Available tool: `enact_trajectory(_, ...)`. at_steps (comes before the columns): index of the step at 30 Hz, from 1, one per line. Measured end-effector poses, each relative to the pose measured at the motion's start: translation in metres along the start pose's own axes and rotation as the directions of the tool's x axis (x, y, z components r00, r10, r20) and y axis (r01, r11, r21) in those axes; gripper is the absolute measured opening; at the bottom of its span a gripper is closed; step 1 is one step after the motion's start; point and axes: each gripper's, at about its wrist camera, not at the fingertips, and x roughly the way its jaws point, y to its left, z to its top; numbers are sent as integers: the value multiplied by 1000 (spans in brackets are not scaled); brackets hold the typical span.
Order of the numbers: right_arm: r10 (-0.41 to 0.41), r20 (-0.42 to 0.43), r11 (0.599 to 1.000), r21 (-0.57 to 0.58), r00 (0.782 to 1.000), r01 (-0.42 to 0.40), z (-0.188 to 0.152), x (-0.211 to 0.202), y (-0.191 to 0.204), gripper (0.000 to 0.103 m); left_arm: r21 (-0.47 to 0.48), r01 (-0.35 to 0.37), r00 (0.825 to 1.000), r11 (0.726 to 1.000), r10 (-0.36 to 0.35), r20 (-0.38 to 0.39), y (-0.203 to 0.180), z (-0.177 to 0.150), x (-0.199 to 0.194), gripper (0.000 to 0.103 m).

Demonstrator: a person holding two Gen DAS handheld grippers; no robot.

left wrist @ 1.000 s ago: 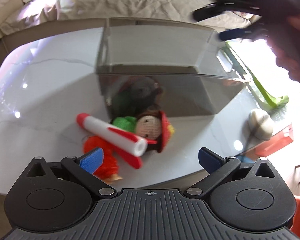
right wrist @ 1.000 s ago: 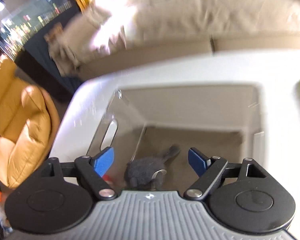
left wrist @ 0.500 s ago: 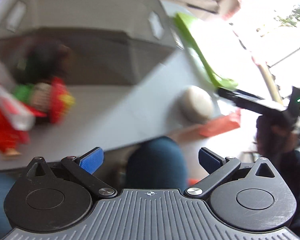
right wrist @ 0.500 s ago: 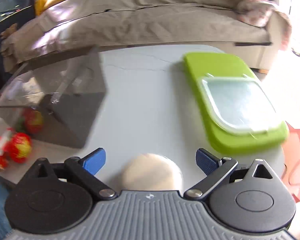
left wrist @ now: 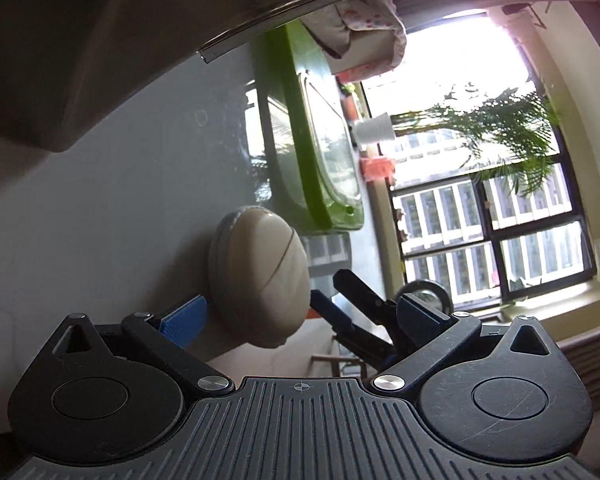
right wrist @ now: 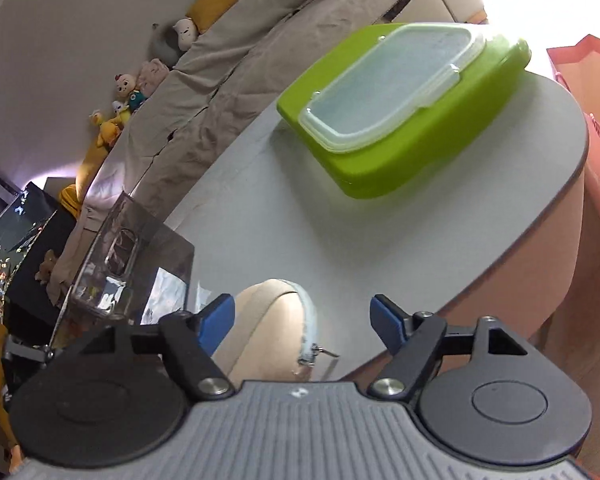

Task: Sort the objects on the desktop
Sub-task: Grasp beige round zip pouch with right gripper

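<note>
The beige pouch (right wrist: 274,320) lies at the counter's (right wrist: 260,216) near edge, so the right claw (right wrist: 302,318), jaws just narrowing, straddles it ungripped; the left claw (left wrist: 300,320) gapes empty beside.

Glossy grey table (right wrist: 260,208), smooth green plastic lid (right wrist: 412,148), clear plastic box (right wrist: 140,264), creased cloth sofa (right wrist: 236,40)

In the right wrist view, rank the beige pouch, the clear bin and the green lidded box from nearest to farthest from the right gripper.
1. Beige pouch: between the fingers of the right gripper, untouched.
2. Clear bin: to the left on the table.
3. Green lidded box: at the far right of the table.
</note>
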Motion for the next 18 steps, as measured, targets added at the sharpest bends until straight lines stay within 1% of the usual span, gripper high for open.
enact_trajectory(1,-1,2,1000,3,1000,1,-2,5,-9,75,6,-2,1000,1000,2,-5,1,2,6,103)
enact_trajectory(2,7,7,1000,4,1000,-7,-3,7,-9,73,14,-3,1000,1000,3,-10,0,3,11,103)
enact_trajectory(5,30,21,1000,5,999,-31,-4,11,-10,73,36,-18,1000,999,18,-16,-2,7,23,103)
enact_trajectory(8,34,19,999,0,999,-34,-4,15,-14,72,53,-55,998,997,55,-9,-8,11,28,103)
enact_trajectory(11,53,18,998,14,998,-53,-9,16,-14,72,51,-92,996,994,93,-13,-12,9,32,103)
enact_trajectory(13,73,14,997,24,997,-74,-14,18,-13,72,75,-122,992,990,124,-15,-18,6,32,100)
enact_trajectory(14,82,9,996,27,997,-82,-16,18,-12,72,99,-140,990,985,143,-14,-22,4,32,95)
enact_trajectory(15,94,-1,995,33,996,-94,-19,20,-11,72,120,-150,988,981,153,-12,-26,2,30,86)
enact_trajectory(16,103,-8,994,39,995,-102,-21,21,-10,68,133,-147,989,980,150,-10,-30,1,27,84)
enact_trajectory(18,104,10,993,54,995,-104,-28,19,-10,72,148,-130,991,980,133,-13,-38,-1,21,83)
